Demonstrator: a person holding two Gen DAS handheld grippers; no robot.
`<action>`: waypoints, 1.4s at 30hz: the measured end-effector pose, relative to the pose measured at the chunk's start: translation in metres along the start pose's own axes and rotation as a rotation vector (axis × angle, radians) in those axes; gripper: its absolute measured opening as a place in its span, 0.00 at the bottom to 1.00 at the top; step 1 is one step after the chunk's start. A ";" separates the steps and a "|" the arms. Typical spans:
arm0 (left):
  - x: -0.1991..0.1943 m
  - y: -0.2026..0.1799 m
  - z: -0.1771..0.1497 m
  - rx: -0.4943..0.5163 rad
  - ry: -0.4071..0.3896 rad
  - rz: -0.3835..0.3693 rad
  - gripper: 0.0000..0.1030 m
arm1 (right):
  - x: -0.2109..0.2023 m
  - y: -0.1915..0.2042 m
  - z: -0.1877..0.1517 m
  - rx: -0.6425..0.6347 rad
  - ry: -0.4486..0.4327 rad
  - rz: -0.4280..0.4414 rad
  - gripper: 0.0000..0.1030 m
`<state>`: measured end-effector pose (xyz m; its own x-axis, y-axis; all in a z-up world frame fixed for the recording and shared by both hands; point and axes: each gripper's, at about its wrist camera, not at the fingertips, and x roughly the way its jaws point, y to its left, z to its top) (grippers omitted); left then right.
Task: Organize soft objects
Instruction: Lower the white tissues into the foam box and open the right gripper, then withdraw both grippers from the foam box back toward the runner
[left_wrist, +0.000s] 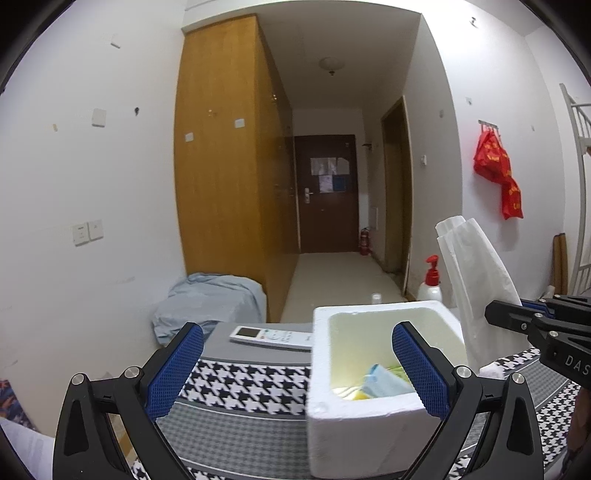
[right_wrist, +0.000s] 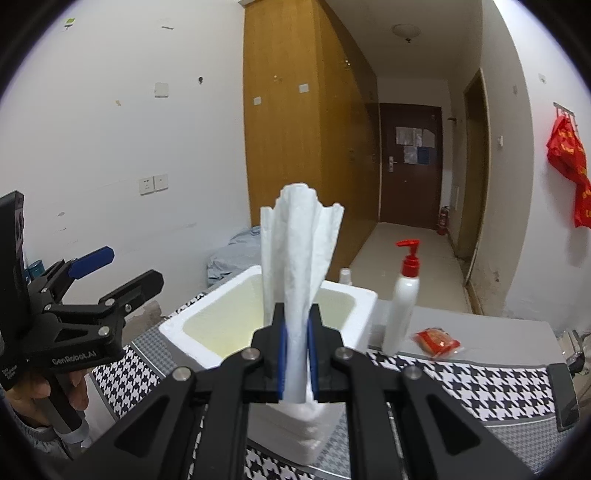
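Note:
A white foam box stands on the houndstooth tablecloth. Inside it lie a light blue soft item and something yellow. My right gripper is shut on a white folded cloth that stands upright over the box; in the left wrist view the same white cloth rises right of the box, with the right gripper beside it. My left gripper is open, its fingers on either side of the box's near left corner, holding nothing.
A white remote control lies behind the box. A white pump bottle with a red top and a red packet stand on the table to the right. A blue bundle of fabric sits by the wooden wardrobe.

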<state>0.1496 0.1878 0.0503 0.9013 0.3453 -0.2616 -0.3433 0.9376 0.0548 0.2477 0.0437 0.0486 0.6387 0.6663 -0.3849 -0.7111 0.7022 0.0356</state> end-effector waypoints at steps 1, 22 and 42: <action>0.000 0.002 -0.001 -0.003 0.002 0.004 0.99 | 0.002 0.003 0.001 -0.005 0.002 0.009 0.13; -0.004 0.037 -0.007 -0.041 0.001 0.064 0.99 | 0.040 0.019 0.008 -0.004 0.048 0.000 0.13; -0.009 0.040 -0.007 -0.050 -0.009 0.055 0.99 | 0.034 0.022 0.006 -0.012 0.019 -0.070 0.97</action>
<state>0.1262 0.2223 0.0478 0.8828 0.3968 -0.2513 -0.4050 0.9141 0.0205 0.2560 0.0835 0.0419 0.6811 0.6110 -0.4035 -0.6688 0.7434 -0.0033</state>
